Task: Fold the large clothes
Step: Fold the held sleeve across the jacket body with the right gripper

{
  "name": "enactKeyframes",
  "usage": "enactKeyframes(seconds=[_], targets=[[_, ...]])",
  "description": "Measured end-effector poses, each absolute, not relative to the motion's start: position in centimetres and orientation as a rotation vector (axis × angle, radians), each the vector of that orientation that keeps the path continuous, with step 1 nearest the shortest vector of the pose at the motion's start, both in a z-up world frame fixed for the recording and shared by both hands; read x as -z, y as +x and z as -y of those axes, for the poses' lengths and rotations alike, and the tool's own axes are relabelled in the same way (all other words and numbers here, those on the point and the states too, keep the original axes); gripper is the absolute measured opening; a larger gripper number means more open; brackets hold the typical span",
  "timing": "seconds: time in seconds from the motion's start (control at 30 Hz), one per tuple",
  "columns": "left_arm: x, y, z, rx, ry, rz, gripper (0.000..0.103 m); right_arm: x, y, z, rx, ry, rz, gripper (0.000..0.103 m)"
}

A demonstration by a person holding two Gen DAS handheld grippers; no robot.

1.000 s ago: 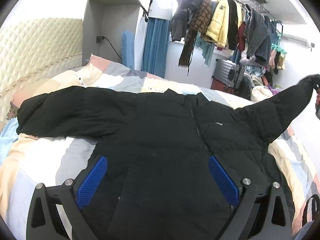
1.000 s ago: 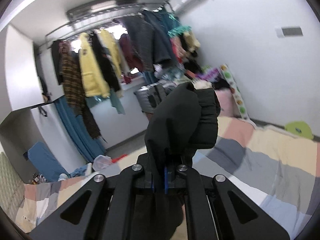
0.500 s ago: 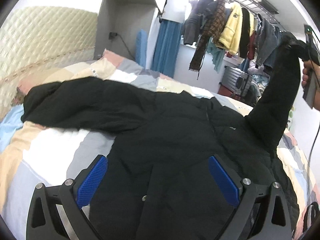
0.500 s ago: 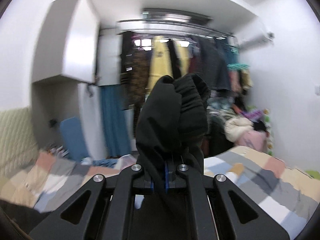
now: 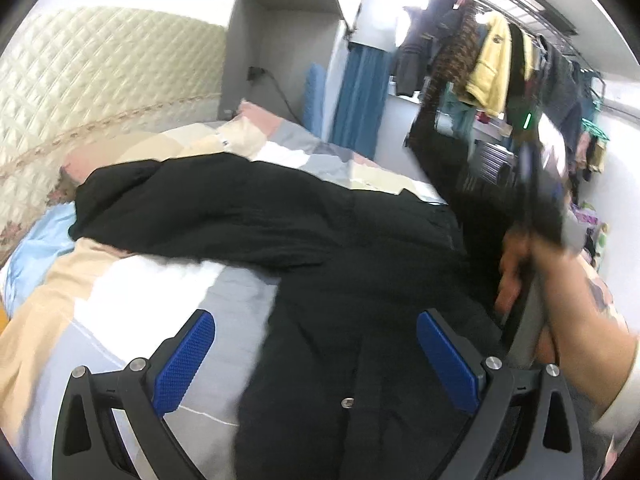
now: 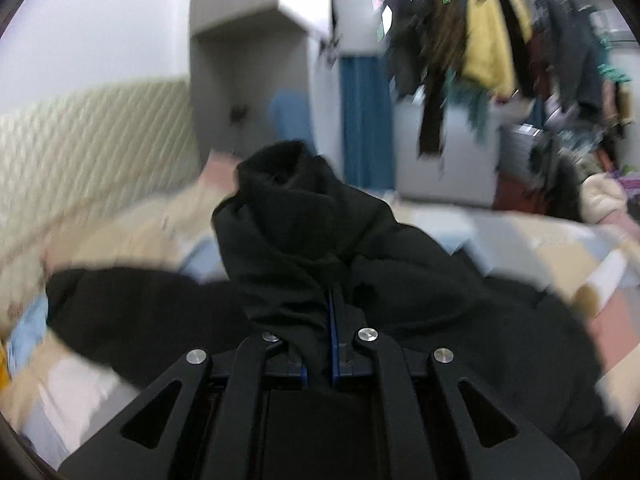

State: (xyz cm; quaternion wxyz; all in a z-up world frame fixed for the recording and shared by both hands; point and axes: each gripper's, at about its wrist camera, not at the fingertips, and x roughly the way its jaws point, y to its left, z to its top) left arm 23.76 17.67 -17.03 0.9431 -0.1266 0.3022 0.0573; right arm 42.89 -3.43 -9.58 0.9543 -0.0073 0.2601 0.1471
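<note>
Swinging in from the right, the right gripper (image 6: 318, 354) now carries the jacket's right sleeve (image 6: 288, 216) over the body of the black jacket (image 5: 340, 248), where a second ago that sleeve stretched out to the right edge of the bed. Its jaws are pinched nearly together on the bunched cuff, with only a thin blue strip of pad showing. The right hand (image 5: 520, 272) holding it appears blurred at the right of the left wrist view, so the swing looks mid-motion.

Near the hem, the left gripper (image 5: 316, 360) hovers with its jaws spread wide and nothing between them; whether its blue pads (image 5: 184, 356) touch the cloth cannot be told.

The jacket lies front up on the patchwork bedspread (image 5: 132, 292), zipped, with its left sleeve (image 5: 192, 204) laid out flat toward the quilted headboard (image 5: 100, 92) at far left. I judge the fold as just begun: one sleeve is being brought across, the other sleeve and the body folds remain.

Beyond the bed's far side hangs a crowded clothes rail (image 5: 492, 60), well apart from the work. Nothing lies on the jacket to block the sleeve; the puffy fabric may spring back once released.
</note>
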Motion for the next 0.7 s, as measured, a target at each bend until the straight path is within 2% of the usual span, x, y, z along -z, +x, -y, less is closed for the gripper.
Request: enactKeyframes(seconds=[0.17,0.3,0.43,0.7], targets=[[17.6,24.4,-17.9,-0.118,-0.258,-0.631,0.102,16.8,44.8,1.3,-0.34,-0.105,-0.695,0.008],[18.2,25.0,-17.3,-0.108,-0.239,-0.651,0.102,19.7,45.3,1.0,-0.329,-0.122,-0.762,0.008],[18.7,25.4,-17.2,-0.113,-0.239,-0.666,0.102,18.7,44.2,1.5,-0.329,-0.1,-0.693,0.008],[18.3,25.1,-16.6,-0.078,-0.249,-0.657,0.102,17.5,42.3,1.1,-0.356,-0.094,-0.737,0.012]])
